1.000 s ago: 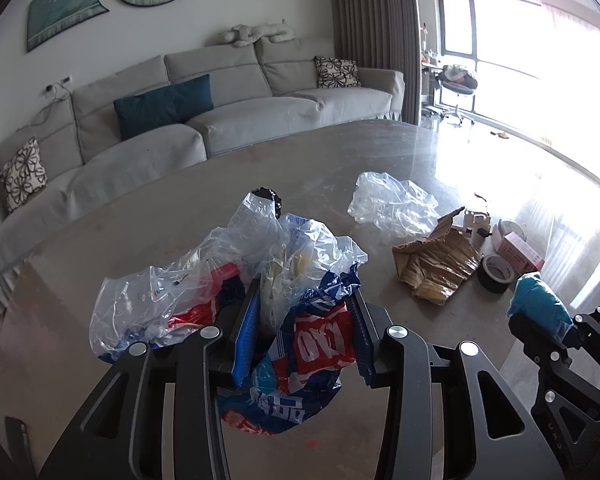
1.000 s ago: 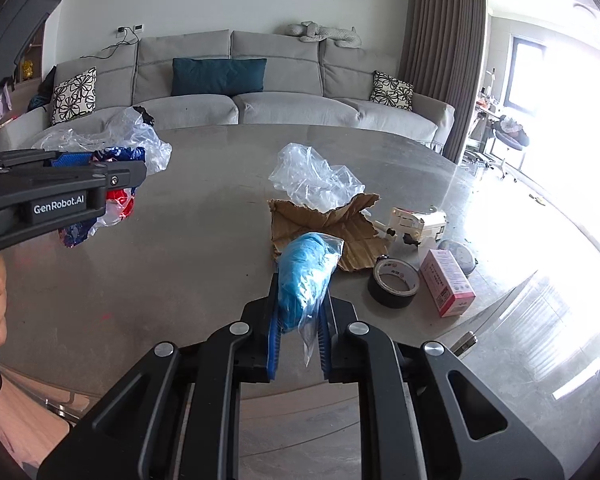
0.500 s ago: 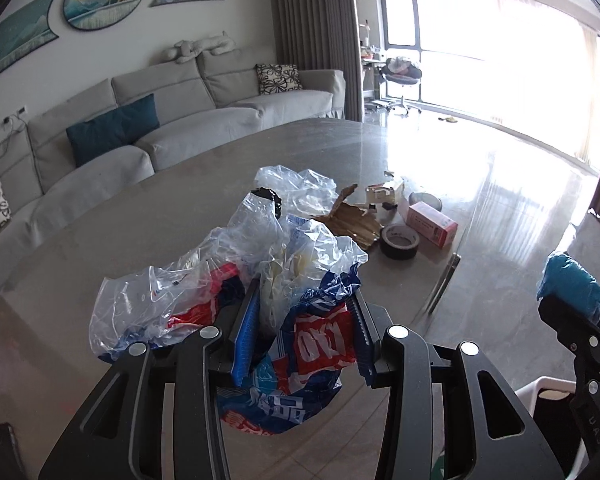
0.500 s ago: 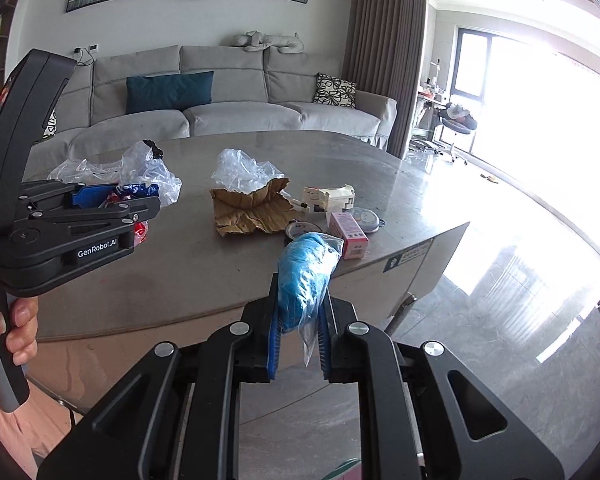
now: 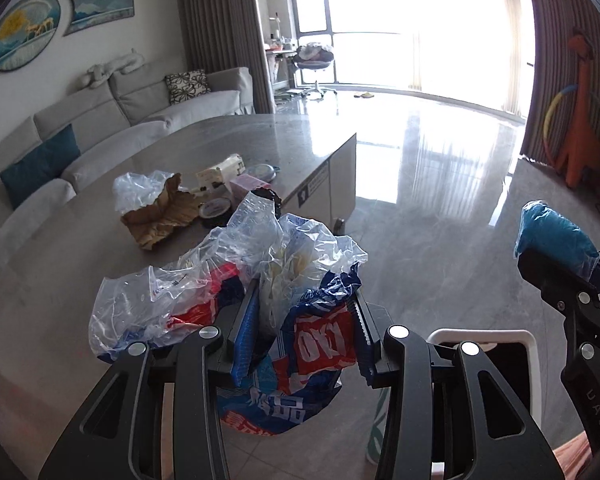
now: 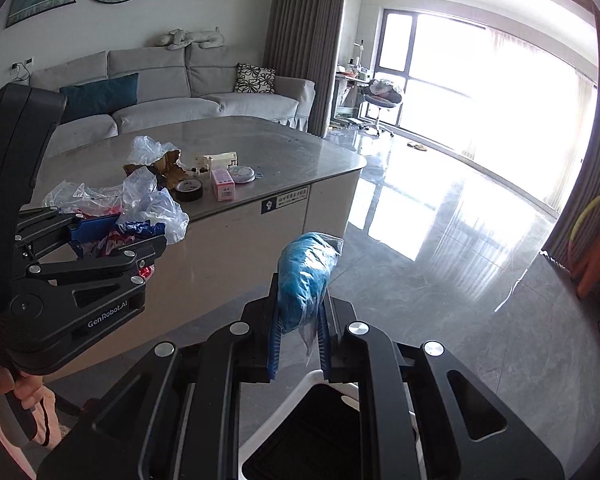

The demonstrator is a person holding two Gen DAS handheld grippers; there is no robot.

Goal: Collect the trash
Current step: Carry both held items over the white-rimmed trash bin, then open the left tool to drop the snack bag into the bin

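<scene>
Both loads hang off the surface (image 6: pixel 284 148) now, past its near edge, and the relation that counts is the white-rimmed trash bin (image 6: pixel 300 432) on the floor: in the right wrist view its dark mouth lies directly below and just ahead of the right gripper (image 6: pixel 298 332), while in the left wrist view the bin's rim (image 5: pixel 484 336) sits below and to the right of the left gripper (image 5: pixel 304 328), so the right hand looks the nearer to a drop. The right gripper is squeezed narrow on a blue wad in clear film (image 6: pixel 306 276), which stands upright between the pads, its long axis pointing up out of the jaws. The left gripper is about half spread and clamped on a bundle of crumpled plastic bags (image 5: pixel 260 280), clear film with red and blue printed wrappers, spilling wide to the left and hanging below the fingers. Left on the surface near its far corner are a clear bag (image 5: pixel 140 192), torn brown paper (image 5: pixel 164 216), a tape roll (image 6: pixel 189 190) and a pink box (image 6: pixel 223 184).
</scene>
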